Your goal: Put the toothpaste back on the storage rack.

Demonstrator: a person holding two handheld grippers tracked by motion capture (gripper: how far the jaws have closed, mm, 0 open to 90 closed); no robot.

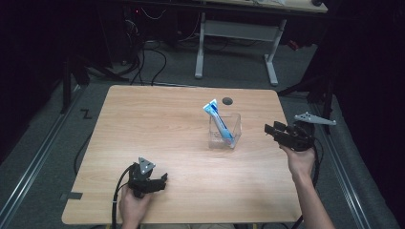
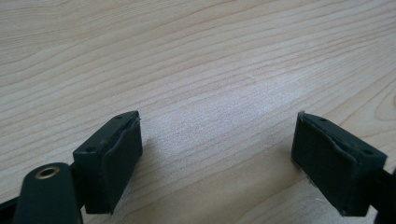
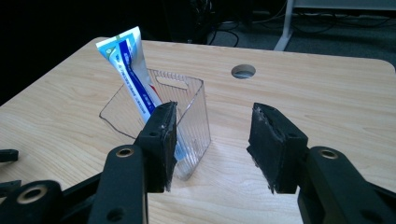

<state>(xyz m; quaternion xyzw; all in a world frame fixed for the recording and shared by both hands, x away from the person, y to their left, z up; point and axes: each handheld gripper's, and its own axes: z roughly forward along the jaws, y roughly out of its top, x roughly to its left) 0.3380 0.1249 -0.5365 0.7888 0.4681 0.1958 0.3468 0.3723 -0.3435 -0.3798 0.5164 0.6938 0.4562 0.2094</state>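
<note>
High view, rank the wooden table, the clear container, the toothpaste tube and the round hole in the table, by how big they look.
1. wooden table, by far the largest.
2. clear container.
3. toothpaste tube, about as long as the container is wide, but much thinner.
4. round hole, smallest.

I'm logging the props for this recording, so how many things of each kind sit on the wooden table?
Clear plastic square container: 1
Blue-and-white toothpaste tube, leaning inside that container: 1
Black two-finger gripper, left and right: 2
Total: 4
</note>
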